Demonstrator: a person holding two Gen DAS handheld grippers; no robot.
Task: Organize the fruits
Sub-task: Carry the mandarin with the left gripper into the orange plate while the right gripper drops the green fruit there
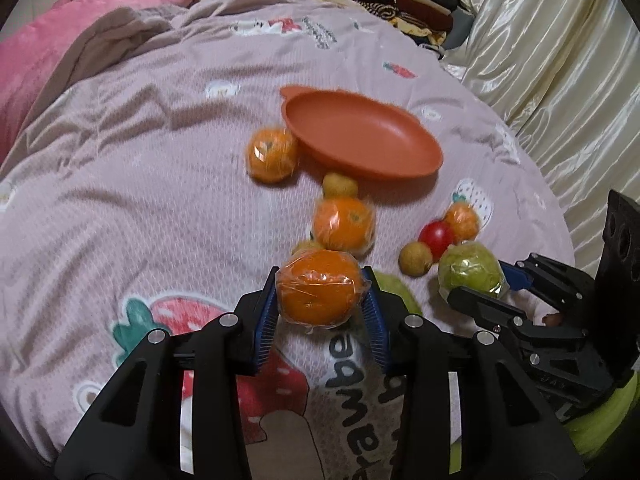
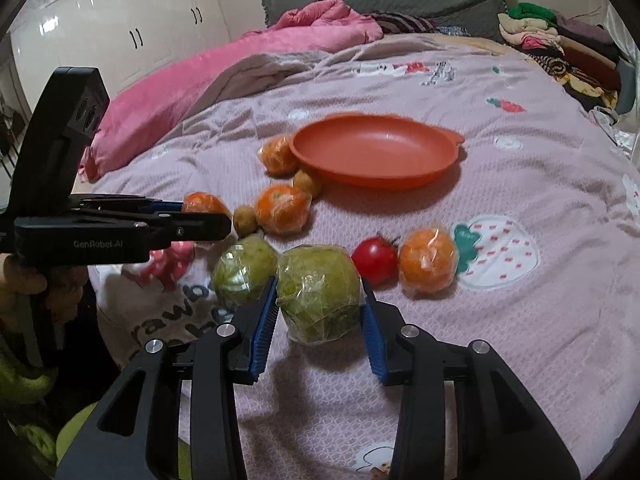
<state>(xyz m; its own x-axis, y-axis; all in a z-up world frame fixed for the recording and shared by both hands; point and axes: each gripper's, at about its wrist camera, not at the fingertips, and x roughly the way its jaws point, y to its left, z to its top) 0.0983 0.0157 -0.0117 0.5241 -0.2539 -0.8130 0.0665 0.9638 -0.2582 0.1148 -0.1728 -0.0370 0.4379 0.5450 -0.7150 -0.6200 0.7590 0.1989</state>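
Nearest the person, over the near edge of a bed covered by a pink quilt (image 2: 500, 300) printed with strawberries, two handheld grippers each clamp a plastic-wrapped fruit. The left gripper (image 1: 322, 292) has its blue pads pressed against both sides of a wrapped orange (image 1: 320, 286), jaws only part-way closed because the fruit fills the gap. The right gripper (image 2: 320, 300) pinches a wrapped green apple (image 2: 318, 292) in the same way.

Just beyond them lie loose fruits: a second green apple (image 2: 242, 274), a red tomato (image 2: 375, 259), three more wrapped oranges (image 2: 428, 266) and a few small yellow-brown fruits (image 2: 245, 218). Farther on, toward the middle of the bed, sits an empty orange plastic dish (image 2: 376, 152), one orange touching its rim. Folded clothes (image 2: 560, 44) are stacked at the far right corner, and a pink blanket is bunched along the far left side.

The likely risk is slipping: the wrap is slick and the fruits are round, so either could slide out in transit. The soft, uneven bedding could also let the dish tip, or released fruit roll away.
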